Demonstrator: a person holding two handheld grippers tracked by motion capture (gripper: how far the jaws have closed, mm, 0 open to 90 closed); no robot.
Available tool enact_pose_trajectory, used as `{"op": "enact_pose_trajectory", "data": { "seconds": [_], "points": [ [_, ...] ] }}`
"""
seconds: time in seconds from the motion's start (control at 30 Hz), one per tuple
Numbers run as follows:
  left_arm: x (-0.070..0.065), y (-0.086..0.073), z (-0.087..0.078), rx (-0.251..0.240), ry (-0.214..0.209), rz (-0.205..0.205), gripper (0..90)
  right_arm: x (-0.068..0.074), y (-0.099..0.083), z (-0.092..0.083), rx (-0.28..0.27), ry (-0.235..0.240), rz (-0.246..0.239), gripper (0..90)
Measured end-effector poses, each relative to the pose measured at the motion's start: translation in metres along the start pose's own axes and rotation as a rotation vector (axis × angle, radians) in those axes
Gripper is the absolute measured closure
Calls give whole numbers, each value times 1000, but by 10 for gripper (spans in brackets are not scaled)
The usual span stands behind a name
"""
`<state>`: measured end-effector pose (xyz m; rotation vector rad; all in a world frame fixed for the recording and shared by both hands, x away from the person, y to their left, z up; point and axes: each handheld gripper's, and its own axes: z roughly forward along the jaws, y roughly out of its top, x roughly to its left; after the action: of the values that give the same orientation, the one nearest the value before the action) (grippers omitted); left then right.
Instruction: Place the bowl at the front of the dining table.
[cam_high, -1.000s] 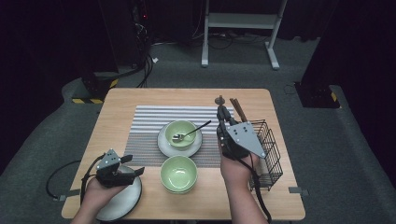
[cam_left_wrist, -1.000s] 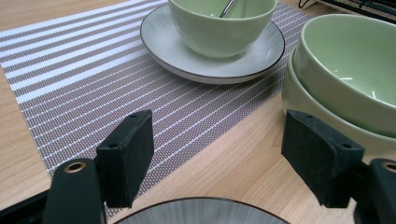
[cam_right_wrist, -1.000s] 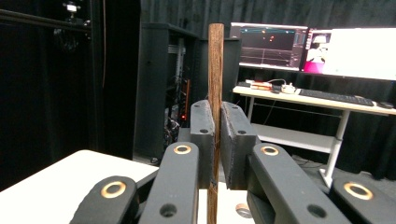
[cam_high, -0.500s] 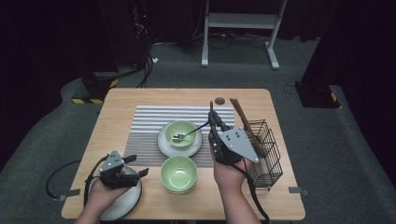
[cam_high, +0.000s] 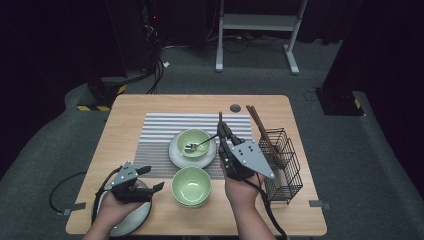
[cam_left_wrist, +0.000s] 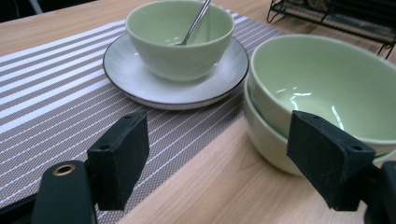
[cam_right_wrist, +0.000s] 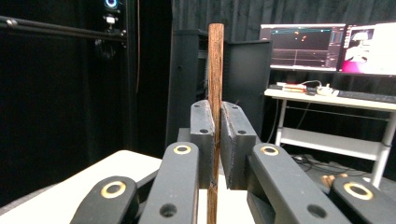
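My right gripper (cam_right_wrist: 216, 135) is shut on a brown wooden chopstick (cam_right_wrist: 215, 84) that stands upright between its pads. In the high view this gripper (cam_high: 222, 128) hovers just right of a green bowl (cam_high: 193, 141) holding a metal spoon (cam_high: 201, 144) on a white saucer (cam_high: 176, 157). My left gripper (cam_high: 151, 178) stands open at the front left, above a grey plate (cam_high: 135, 220). Its jaws (cam_left_wrist: 219, 154) frame bare mat and table, with two stacked green bowls (cam_left_wrist: 327, 88) close on one side.
A black wire basket (cam_high: 287, 170) at the right holds two more chopsticks (cam_high: 260, 127) leaning out. A striped placemat (cam_high: 160, 130) covers the table's middle. A small dark disc (cam_high: 235, 108) lies near the far edge.
My right gripper has shifted a little left, away from the wire basket toward the bowl with the spoon, still gripping the chopstick. The left gripper has barely moved.
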<state>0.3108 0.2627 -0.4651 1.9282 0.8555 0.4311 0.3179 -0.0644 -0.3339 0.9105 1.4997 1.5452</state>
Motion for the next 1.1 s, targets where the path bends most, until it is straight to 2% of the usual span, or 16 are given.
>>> {"op": "enact_pose_trajectory", "data": {
  "seconds": [0.1, 0.17, 0.23, 0.37, 0.53, 0.6, 0.8, 0.9, 0.93, 1.1],
  "points": [
    [-2, 4, 1, -1, 10, 5, 198, 3, 1, 2, 6, 12, -3, 842],
    [-2, 7, 3, -1, -3, 4, 198, 4, 2, 2, 7, 18, -5, 842],
    [-3, 8, 5, 8, 5, 14, 198, 7, 4, 2, 3, 24, -21, 842],
    [-4, 10, 5, 0, -5, 10, 200, 7, 5, 2, -1, 32, -14, 842],
    [-4, 13, 4, -31, -24, -16, 204, 8, 6, 2, -11, 42, -4, 842],
    [-5, 15, 2, -48, -33, -19, 205, 10, 7, 2, -13, 51, 11, 842],
    [-7, 19, 3, -70, -54, -21, 193, 18, 3, 5, -3, 77, 10, 842],
    [-10, 24, 5, -69, -55, -10, 189, 23, 3, 6, -9, 95, 21, 842],
    [-12, 27, 6, -66, -53, 4, 189, 25, 3, 7, -7, 99, 24, 842],
    [-14, 31, 10, -78, -59, 3, 188, 28, 1, 8, -1, 111, 16, 842]
  ]
}}
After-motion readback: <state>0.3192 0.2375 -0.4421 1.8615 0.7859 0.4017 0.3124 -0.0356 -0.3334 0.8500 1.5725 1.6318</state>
